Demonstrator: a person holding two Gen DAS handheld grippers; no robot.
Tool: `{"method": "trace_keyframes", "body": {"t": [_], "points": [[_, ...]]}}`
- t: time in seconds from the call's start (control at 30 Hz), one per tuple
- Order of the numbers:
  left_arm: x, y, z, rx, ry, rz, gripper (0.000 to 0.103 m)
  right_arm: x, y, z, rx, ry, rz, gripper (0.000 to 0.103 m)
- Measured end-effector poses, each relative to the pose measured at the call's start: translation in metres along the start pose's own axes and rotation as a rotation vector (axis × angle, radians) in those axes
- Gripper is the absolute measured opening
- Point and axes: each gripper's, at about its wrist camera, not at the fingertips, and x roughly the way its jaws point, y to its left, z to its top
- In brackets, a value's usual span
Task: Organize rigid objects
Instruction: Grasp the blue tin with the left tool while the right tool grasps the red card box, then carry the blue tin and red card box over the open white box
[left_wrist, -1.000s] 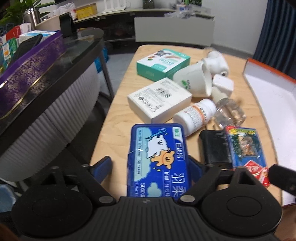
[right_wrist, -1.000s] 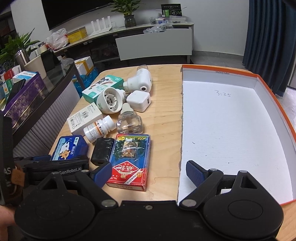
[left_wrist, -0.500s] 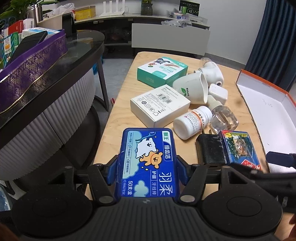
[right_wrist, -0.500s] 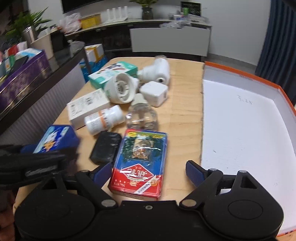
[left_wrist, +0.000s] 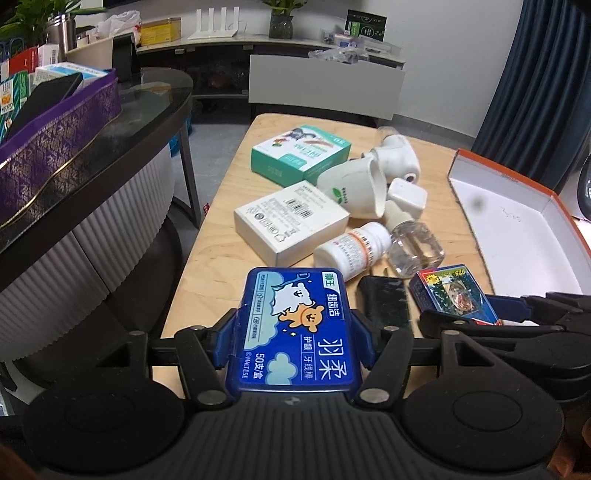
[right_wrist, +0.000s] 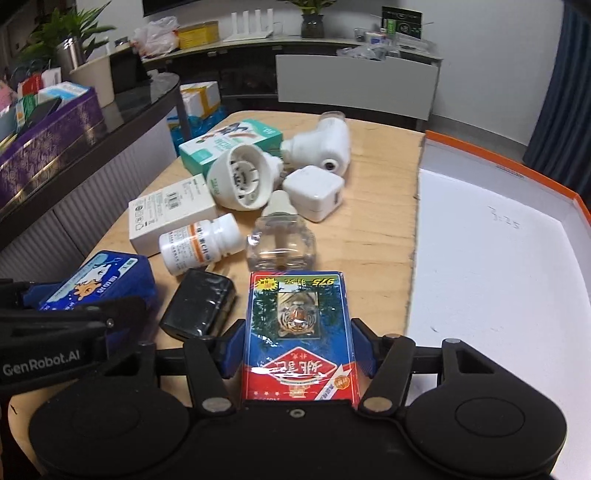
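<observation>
Left gripper (left_wrist: 293, 341) is clamped across the short sides of the blue floss box (left_wrist: 295, 328), its long axis running straight ahead between the fingers. Right gripper (right_wrist: 297, 349) pinches the card pack (right_wrist: 297, 332) the same way. Beyond lie the pill bottle (right_wrist: 201, 243) and other clutter; the tray (right_wrist: 498, 258) sits just right of the pack, so the right hand is nearer it

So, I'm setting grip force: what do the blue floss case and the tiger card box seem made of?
The blue floss case, in the left gripper, looks like hard glossy plastic: rounded moulded corners, printed label. The tiger card box, in the right gripper, looks like thin cardboard under clear film: sharp folded edges, streaky glare. Probably crushable, so grip it lighter.
</observation>
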Motion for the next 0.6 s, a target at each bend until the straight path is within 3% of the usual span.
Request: {"method": "trace_keyframes", "body": {"t": [0.3,0.47,0.6], "points": [[-0.015,-0.027,0.013,0.011,-0.039,-0.053,0.063,-0.058,-0.044,0.009,0.101,-0.113,-0.020,0.071],[-0.012,-0.059,0.031,0.044,-0.015,-0.144,0.063,-0.089,-0.088,0.015,0.183,-0.159,-0.090,0.071],[-0.015,-0.100,0.056,0.124,-0.040,-0.207,0.063,-0.108,-0.124,0.016,0.255,-0.173,-0.146,0.071]]}}
